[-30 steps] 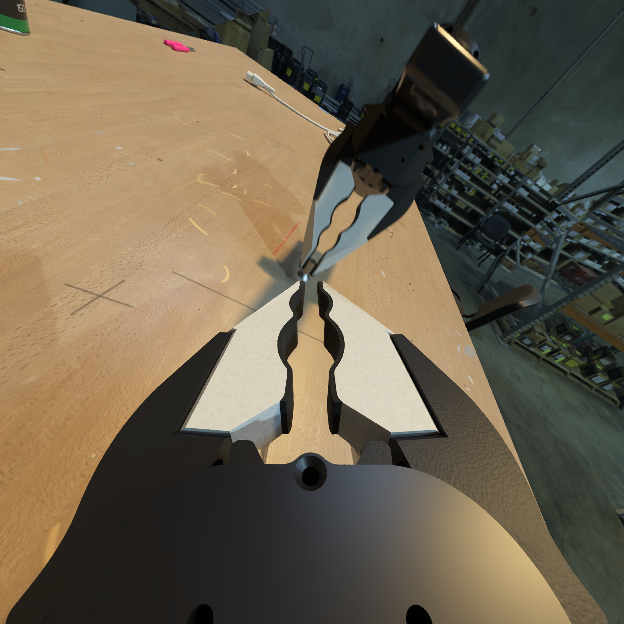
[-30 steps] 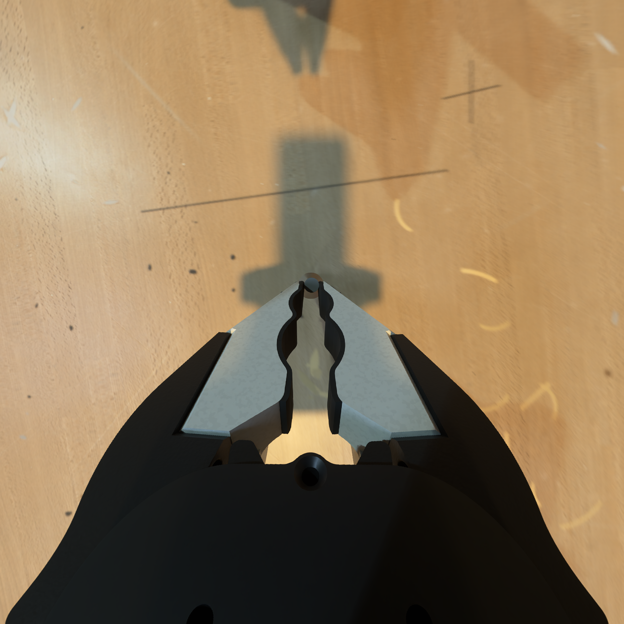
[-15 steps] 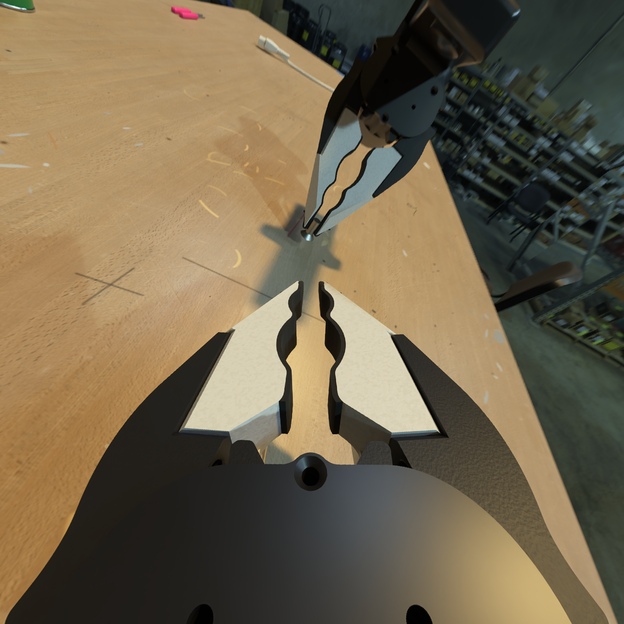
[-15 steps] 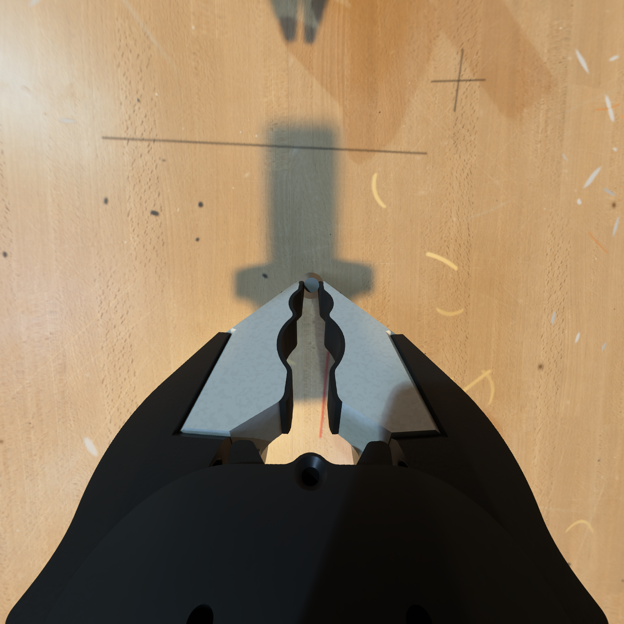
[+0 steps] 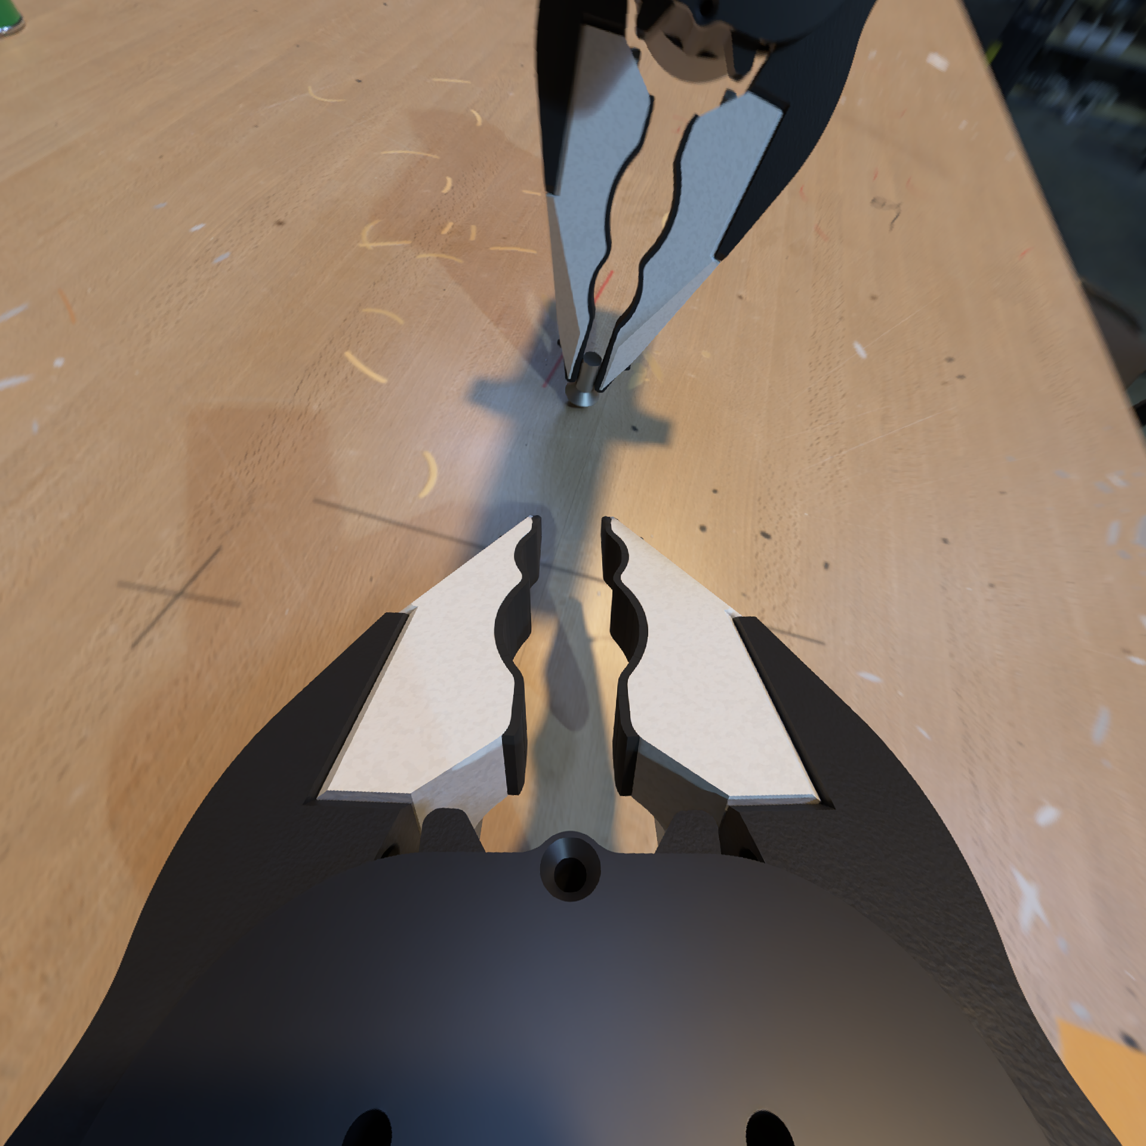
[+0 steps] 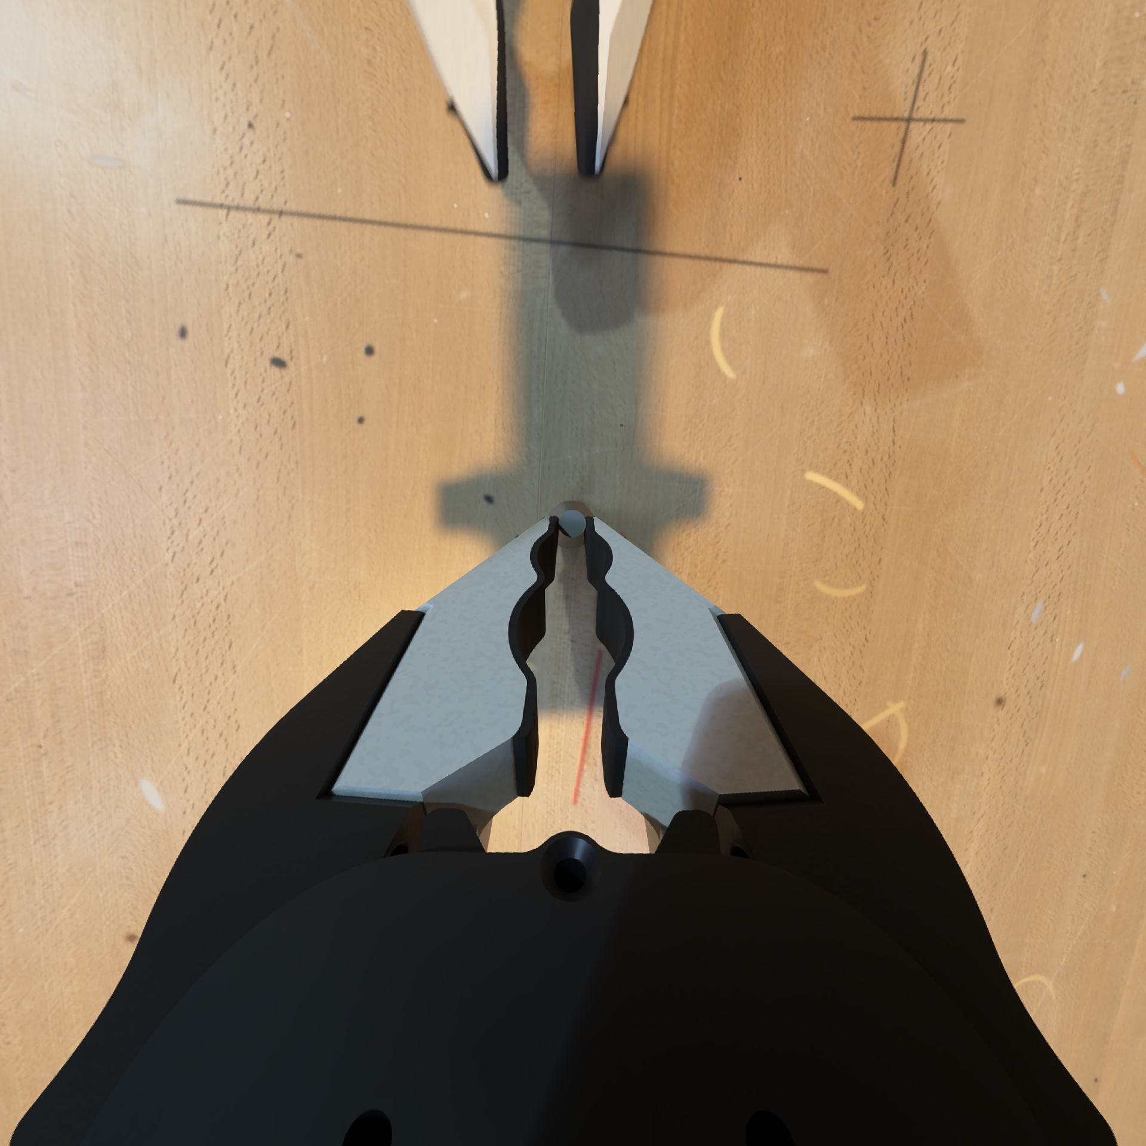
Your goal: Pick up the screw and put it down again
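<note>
A small grey metal screw [image 5: 583, 381] stands upright, head down, at or just above the wooden table [image 5: 248, 310]. My right gripper [image 5: 586, 372] points down from above and is shut on the screw's shaft with its fingertips. In the right wrist view the screw [image 6: 571, 523] shows as a grey round end between the tips of that gripper [image 6: 570, 526]. My left gripper [image 5: 570, 527] is open and empty, low over the table, a short way in front of the screw. Its pale fingers [image 6: 477, 93] show at the top of the right wrist view.
The table's right edge [image 5: 1066, 260] drops off to a dark floor. A green object [image 5: 7, 18] stands at the far left corner of the view. A pencil cross [image 5: 180, 595] and a long pencil line [image 6: 496, 232] mark the wood.
My left gripper has opened wider and drawn back from the right gripper's tips. The right gripper stays shut on the screw, and the left fingers have come into the right wrist view.
</note>
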You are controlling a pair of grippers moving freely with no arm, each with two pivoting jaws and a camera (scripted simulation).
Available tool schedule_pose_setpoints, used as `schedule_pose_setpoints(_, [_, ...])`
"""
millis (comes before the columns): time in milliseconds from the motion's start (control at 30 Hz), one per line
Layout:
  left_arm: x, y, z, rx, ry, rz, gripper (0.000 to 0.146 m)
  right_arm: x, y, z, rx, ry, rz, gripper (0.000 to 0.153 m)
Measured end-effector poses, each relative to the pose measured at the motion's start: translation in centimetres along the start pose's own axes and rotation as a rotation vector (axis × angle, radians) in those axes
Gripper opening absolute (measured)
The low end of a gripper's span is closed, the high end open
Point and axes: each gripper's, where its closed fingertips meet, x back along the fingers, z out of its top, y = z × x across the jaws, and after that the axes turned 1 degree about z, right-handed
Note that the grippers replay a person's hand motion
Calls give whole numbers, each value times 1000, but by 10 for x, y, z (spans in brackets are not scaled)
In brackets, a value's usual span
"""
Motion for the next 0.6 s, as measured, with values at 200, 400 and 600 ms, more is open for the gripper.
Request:
schedule_pose_setpoints(200, [-44,7,2,-156,-138,52,25,0,1,0,10,13,1,8])
schedule_pose_setpoints(400, [-65,5,8,-153,-178,51,24,0,2,-2,22,37,0,8])
schedule_pose_setpoints(600, [-70,2,8,-191,-195,80,27,0,1,-5,20,58,-5,22])
